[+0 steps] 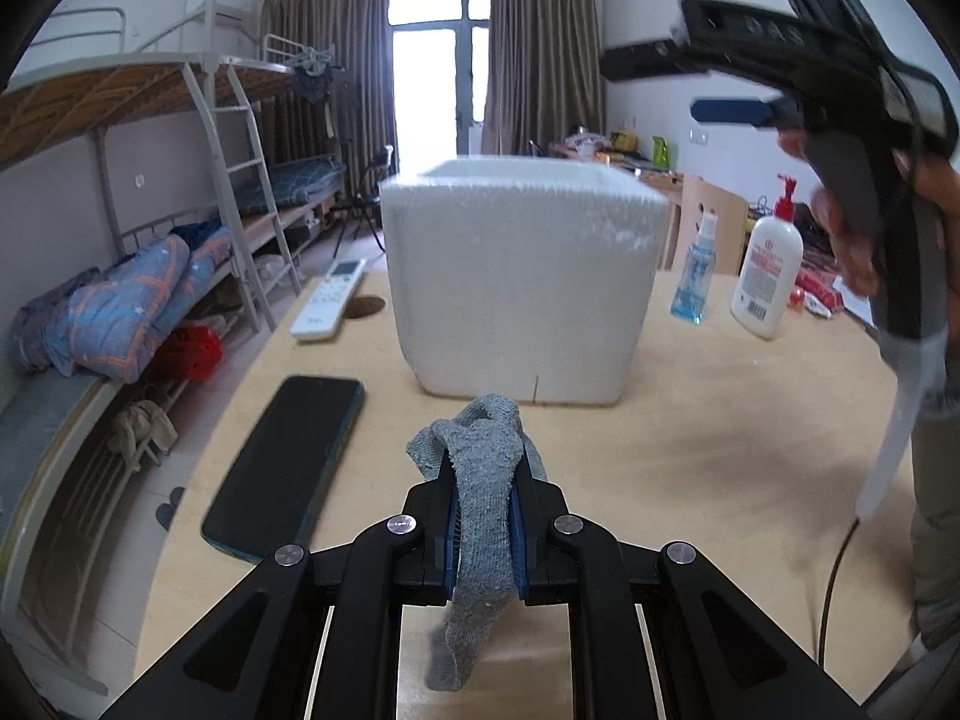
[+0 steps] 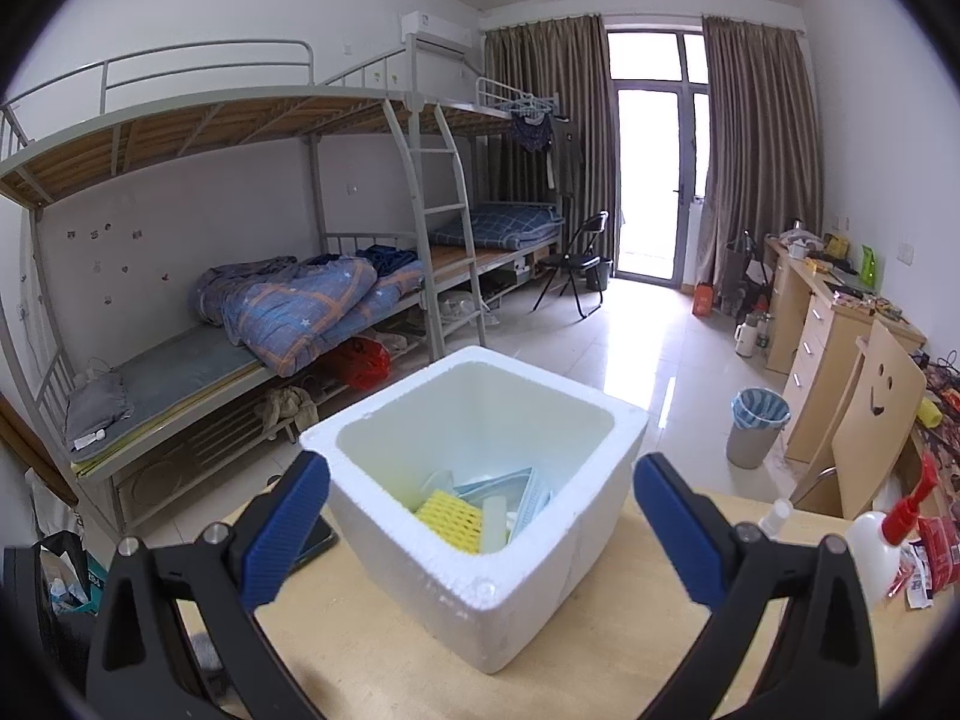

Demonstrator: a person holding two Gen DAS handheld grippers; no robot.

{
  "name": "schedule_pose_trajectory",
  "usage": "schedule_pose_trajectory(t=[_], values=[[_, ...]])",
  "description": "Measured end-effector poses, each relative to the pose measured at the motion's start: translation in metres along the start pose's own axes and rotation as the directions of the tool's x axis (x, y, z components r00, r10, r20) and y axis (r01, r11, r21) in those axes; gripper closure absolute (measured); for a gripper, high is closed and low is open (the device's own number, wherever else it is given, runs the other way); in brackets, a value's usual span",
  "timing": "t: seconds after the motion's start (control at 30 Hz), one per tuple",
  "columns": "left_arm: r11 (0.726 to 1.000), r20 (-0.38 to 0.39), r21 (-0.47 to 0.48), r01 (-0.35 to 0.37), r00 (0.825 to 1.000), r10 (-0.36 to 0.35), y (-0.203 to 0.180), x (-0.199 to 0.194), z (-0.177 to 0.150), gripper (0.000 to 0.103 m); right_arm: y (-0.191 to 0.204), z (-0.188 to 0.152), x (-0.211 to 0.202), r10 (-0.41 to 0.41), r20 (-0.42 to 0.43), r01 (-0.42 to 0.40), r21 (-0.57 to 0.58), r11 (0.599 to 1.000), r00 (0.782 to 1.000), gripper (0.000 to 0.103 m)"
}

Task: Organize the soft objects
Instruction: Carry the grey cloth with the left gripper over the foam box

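Note:
A grey sock (image 1: 485, 468) hangs pinched between the blue pads of my left gripper (image 1: 485, 480), which is shut on it just above the wooden table, a little short of the white foam box (image 1: 522, 282). In the right wrist view my right gripper (image 2: 480, 501) stands wide open above the near side of the foam box (image 2: 510, 588), nothing between its fingers. Inside the box lie a yellow mesh sleeve (image 2: 450, 519) and light blue soft items (image 2: 516, 495). The right gripper (image 1: 708, 78) also shows high at the upper right of the left wrist view, held by a hand (image 1: 852, 240).
On the table (image 1: 690, 450) lie a dark phone (image 1: 288, 468) and a white remote (image 1: 329, 300) left of the box. A blue spray bottle (image 1: 695, 276) and a white lotion bottle with a red pump (image 1: 768, 264) stand to its right. Bunk beds (image 2: 240, 276) line the left wall.

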State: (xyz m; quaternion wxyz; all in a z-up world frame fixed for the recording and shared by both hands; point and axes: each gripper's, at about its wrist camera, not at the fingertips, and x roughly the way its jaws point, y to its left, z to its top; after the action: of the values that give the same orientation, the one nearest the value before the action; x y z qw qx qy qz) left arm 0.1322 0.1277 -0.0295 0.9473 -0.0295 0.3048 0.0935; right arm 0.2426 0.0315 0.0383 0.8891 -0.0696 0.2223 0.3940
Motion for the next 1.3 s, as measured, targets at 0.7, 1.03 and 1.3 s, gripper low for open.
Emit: schedule_pose_trajectory(t=[0.7, 1.03, 1.3], values=[[1.0, 0.137, 0.019, -0.006, 0.991, 0.004, -0.021, -0.029, 0.039, 0.089, 0.002, -0.025, -0.043, 0.002, 0.025, -0.002, -0.005, 1.0, 1.0, 0.0], [1.0, 0.188, 0.026, 0.001, 0.982, -0.006, -0.027, -0.037, 0.055, 0.089, 0.004, -0.049, -0.063, 0.012, 0.037, -0.012, 0.005, 1.0, 0.999, 0.0], [0.999, 0.214, 0.03, 0.01, 0.977, -0.016, -0.029, -0.037, 0.067, 0.089, 0.003, -0.081, -0.068, 0.033, 0.008, -0.033, 0.05, 0.998, 0.999, 0.0]])
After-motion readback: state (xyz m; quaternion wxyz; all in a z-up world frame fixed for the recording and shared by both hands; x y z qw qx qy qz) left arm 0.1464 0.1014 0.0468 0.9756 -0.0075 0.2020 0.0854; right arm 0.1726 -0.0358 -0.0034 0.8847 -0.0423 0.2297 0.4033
